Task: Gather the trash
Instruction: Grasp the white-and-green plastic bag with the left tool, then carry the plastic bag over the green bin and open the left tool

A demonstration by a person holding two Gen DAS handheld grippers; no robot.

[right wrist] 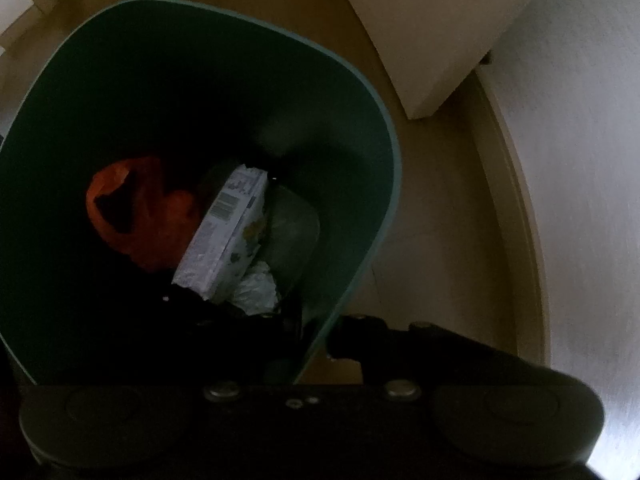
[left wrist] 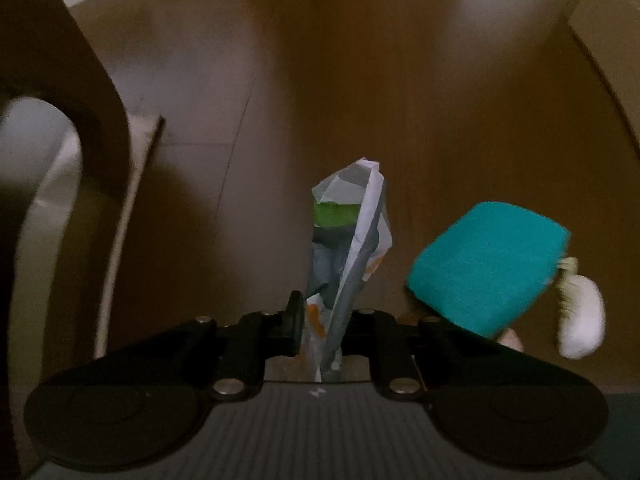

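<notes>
The wooden floor (left wrist: 360, 80) fills most of the left wrist view, dark brown and glossy, with a pale curved chair frame (left wrist: 44, 208) at the left edge. In the right wrist view a white wall (right wrist: 580, 160) curves down the right side. The biggest task item is the green bin (right wrist: 384, 140), seen from above. The right gripper (right wrist: 316, 344) grips its rim, one finger inside and one outside, the jaws narrowed onto the thin plastic wall. Inside the bin lie an orange plastic bag (right wrist: 148, 212), a flattened white carton (right wrist: 228, 232) with a barcode leaning across it, and a crumpled white tissue (right wrist: 256, 292) just under the carton (the far bottom is too dark to read). Back in the left wrist view, a teal slipper (left wrist: 488, 264) sits to the right on the floor, beside something white and blurred. The left gripper (left wrist: 320, 328) is closed on a crumpled wrapper (left wrist: 348, 236), white with green and orange print, which sticks up from between the fingers above the floor.
</notes>
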